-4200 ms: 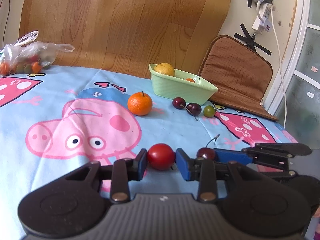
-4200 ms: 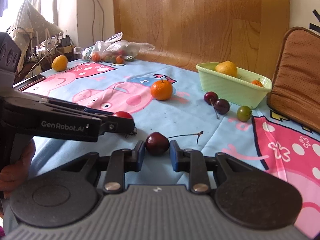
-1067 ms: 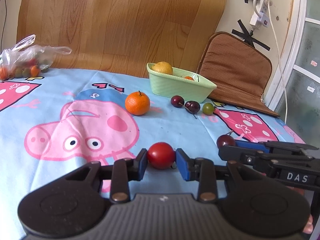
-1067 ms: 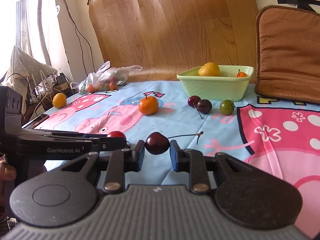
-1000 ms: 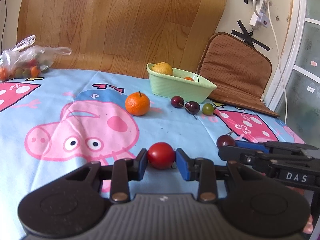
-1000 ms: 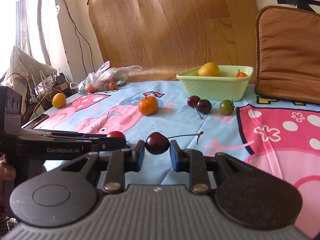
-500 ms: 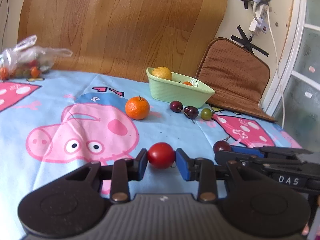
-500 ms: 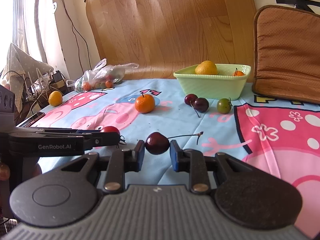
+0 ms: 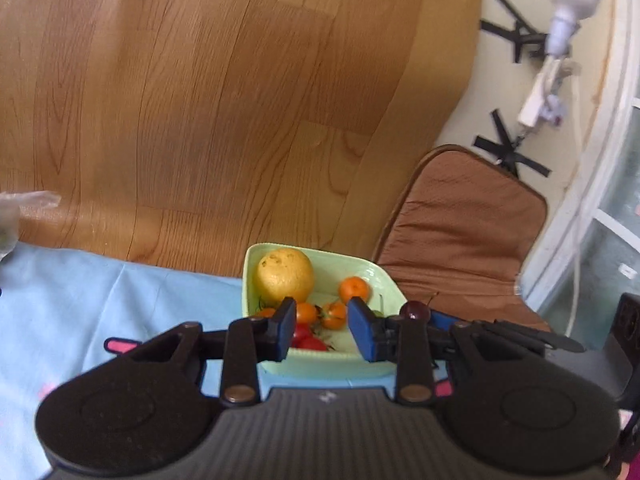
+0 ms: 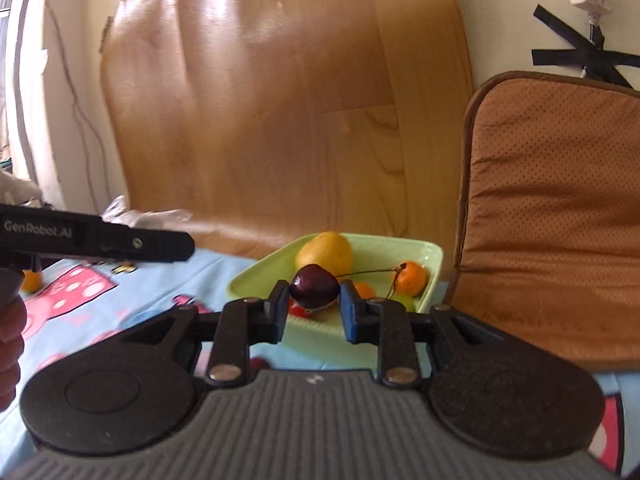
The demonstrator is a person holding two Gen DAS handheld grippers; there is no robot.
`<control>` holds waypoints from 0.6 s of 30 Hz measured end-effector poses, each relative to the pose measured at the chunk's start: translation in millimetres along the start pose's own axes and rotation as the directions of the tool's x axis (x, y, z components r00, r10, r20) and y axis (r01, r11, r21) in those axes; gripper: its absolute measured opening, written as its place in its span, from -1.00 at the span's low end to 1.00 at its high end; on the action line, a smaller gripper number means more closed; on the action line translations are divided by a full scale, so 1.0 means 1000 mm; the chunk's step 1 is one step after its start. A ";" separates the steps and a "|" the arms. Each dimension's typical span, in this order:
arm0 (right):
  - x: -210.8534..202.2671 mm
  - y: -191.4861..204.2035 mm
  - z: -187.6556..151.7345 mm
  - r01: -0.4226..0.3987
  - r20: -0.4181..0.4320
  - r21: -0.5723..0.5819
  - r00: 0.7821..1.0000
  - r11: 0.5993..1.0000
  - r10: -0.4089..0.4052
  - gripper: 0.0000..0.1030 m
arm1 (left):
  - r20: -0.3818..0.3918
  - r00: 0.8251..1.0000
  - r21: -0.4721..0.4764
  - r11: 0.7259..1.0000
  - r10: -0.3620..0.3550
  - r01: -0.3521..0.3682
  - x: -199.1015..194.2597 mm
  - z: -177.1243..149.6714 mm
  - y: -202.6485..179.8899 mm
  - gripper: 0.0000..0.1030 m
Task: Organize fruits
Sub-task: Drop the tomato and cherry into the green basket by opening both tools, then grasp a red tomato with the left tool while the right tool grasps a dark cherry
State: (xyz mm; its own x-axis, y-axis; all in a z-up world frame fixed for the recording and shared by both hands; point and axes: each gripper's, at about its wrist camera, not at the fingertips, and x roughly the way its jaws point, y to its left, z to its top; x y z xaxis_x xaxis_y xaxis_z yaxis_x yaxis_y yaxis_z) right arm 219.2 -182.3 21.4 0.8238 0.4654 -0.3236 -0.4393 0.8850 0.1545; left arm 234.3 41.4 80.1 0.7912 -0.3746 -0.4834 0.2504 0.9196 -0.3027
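Observation:
My left gripper is open and empty, held over the near edge of the light green basket. Red tomatoes lie in the basket below its jaws, with a big yellow orange and small orange fruits. My right gripper is shut on a dark cherry with a long stem, held above the near side of the basket. The cherry also shows in the left wrist view, to the right of the left gripper.
A brown cushion leans behind the basket on the right. A wooden board stands at the back. The blue cartoon tablecloth spreads to the left. A plastic bag lies at the far left.
Both grippers have moved forward to the basket. The left gripper has opened and let go of its red tomato, which now lies in the basket. The right gripper still holds the cherry.

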 end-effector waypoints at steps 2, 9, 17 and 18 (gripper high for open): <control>0.004 -0.007 -0.001 -0.032 -0.005 0.049 0.999 0.998 0.033 -0.42 | 0.021 0.999 0.010 0.999 -0.035 0.035 -0.007 0.002 -0.001 -0.44; -0.017 0.014 -0.018 -0.225 -0.105 0.040 0.968 0.974 0.228 -0.41 | 0.044 0.996 0.091 0.992 0.080 -0.084 -0.102 -0.072 0.006 0.13; -0.054 0.073 -0.065 -0.297 -0.264 -0.155 0.932 0.942 0.250 -0.41 | -0.059 0.988 0.142 0.981 0.141 -0.132 -0.106 -0.147 -0.002 0.07; -0.058 0.077 -0.069 -0.293 -0.271 -0.168 0.932 0.941 0.242 -0.41 | -0.060 0.987 0.137 0.981 0.149 -0.139 -0.104 -0.149 0.000 0.01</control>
State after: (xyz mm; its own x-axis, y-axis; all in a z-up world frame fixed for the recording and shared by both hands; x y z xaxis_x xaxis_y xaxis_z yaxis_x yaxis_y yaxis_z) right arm 113.4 -142.4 -12.3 0.5640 0.6440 -0.5168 -0.7153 0.6938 0.0840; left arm 69.3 62.3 8.1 0.7845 -0.2400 -0.5718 0.2116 0.9703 -0.1170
